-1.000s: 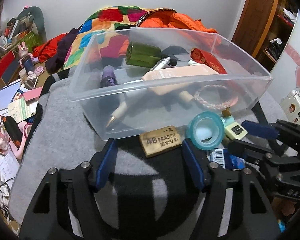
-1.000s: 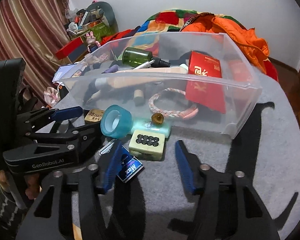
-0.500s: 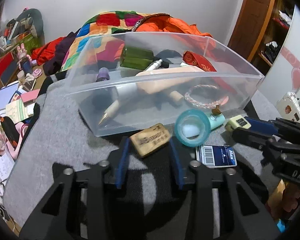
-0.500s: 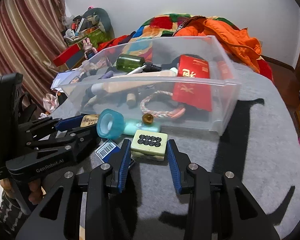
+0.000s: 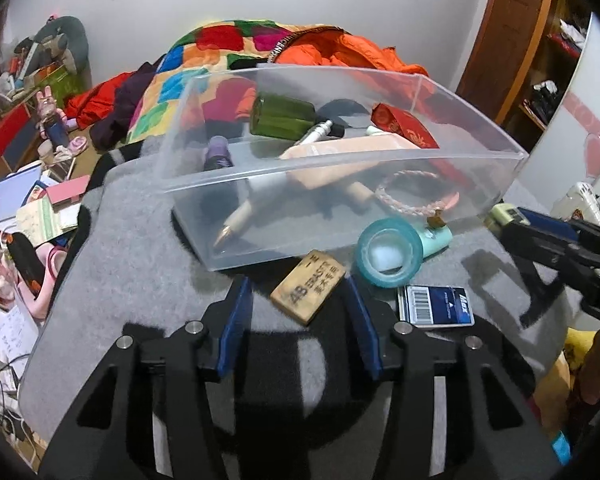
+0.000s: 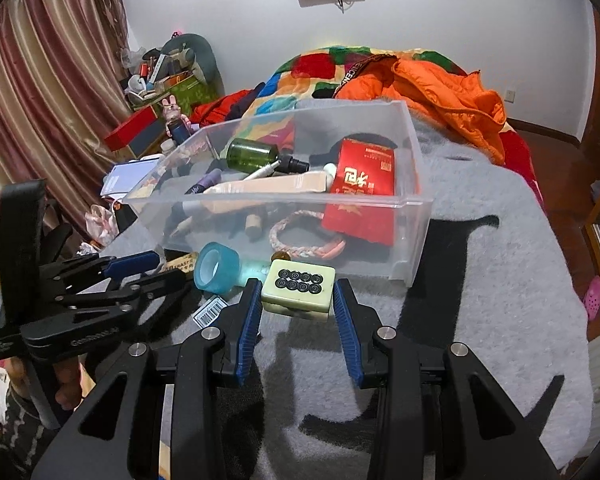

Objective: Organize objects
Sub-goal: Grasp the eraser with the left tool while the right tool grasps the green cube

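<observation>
Right tool [image 6: 296, 300] now clamps the pale green mahjong-style tile with black dots [image 6: 298, 290]; a second ago its jaws stood wide apart around it. We read the tile as lifted just clear of the grey fleece bed cover [image 6: 480, 300], directly between the blue pads, with the clear plastic storage bin [image 6: 400, 200] straight ahead of the tool. Next move is likely up and over the near wall, then release inside.

Left tool [image 5: 298, 312] is a different story. Its jaws have just been opening again after pinching in, and the tan rectangular 4B eraser [image 5: 308, 286] sits between them at the tips, skewed, lying on the cover. The pads aren't pressing on it, so it is released. That grasp needs a redo.

The teal tape roll [image 5: 390, 252] and the blue barcoded card [image 5: 436, 306] lie just right of the left tool, unsorted.
</observation>
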Demonstrator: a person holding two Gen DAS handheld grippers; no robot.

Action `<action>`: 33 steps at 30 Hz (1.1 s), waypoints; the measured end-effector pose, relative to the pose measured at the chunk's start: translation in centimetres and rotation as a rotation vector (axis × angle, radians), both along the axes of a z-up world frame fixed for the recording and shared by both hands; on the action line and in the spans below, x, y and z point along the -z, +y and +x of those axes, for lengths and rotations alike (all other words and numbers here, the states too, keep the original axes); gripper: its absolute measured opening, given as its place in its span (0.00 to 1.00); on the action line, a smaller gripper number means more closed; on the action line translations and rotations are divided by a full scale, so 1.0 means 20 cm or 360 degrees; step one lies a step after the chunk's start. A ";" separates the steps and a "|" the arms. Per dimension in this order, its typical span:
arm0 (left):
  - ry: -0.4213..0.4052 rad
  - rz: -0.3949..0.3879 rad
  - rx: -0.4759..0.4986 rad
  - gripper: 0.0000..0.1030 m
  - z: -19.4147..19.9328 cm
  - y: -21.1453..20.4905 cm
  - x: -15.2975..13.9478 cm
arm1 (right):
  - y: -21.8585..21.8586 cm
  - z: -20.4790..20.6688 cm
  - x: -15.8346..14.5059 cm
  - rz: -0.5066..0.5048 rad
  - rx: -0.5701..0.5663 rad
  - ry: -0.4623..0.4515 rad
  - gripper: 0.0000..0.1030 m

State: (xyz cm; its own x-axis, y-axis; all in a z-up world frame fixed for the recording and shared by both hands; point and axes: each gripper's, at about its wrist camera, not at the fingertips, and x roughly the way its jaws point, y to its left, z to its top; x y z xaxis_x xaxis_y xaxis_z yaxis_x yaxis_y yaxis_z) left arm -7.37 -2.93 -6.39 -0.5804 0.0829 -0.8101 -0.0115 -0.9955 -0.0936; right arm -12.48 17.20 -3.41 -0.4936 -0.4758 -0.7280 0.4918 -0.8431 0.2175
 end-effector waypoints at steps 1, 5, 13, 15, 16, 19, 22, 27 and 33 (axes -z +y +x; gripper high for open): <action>-0.0014 -0.0002 0.0009 0.47 -0.02 0.01 0.01 | 0.00 0.00 -0.01 -0.0003 0.0002 0.0005 0.32; 0.0011 -0.0059 0.0012 0.39 -0.04 0.04 0.04 | 0.01 -0.01 -0.06 -0.0014 0.0013 0.0046 0.32; 0.0072 -0.0024 -0.0044 0.38 0.08 0.00 -0.01 | 0.01 -0.03 -0.16 -0.0039 0.0015 0.0150 0.32; 0.0102 -0.0014 -0.0059 0.38 0.11 -0.02 -0.05 | 0.00 -0.05 -0.18 -0.0036 0.0023 0.0174 0.32; 0.0117 -0.0012 -0.0063 0.38 0.12 -0.03 -0.08 | 0.00 -0.06 -0.18 -0.0037 0.0029 0.0185 0.32; 0.0178 -0.0005 -0.0075 0.38 0.14 -0.05 -0.16 | 0.00 -0.10 -0.21 -0.0047 0.0046 0.0201 0.32; 0.0245 0.0017 -0.0070 0.38 0.15 -0.06 -0.24 | 0.00 -0.13 -0.24 -0.0063 0.0056 0.0221 0.32; 0.0353 0.0009 -0.0069 0.38 0.10 -0.08 -0.37 | 0.00 -0.18 -0.30 -0.0057 0.0069 0.0289 0.32; 0.0395 0.0042 -0.0050 0.38 0.01 -0.09 -0.44 | -0.03 -0.24 -0.30 -0.0034 0.0069 0.0292 0.32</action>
State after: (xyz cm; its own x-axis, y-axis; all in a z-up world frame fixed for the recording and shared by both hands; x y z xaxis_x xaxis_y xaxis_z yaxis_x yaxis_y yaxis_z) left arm -7.16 -4.79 2.33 -0.7641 0.0810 -0.6400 -0.0065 -0.9930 -0.1180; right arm -17.28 16.63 2.59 -0.6376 -0.4656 -0.6138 0.4880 -0.8606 0.1458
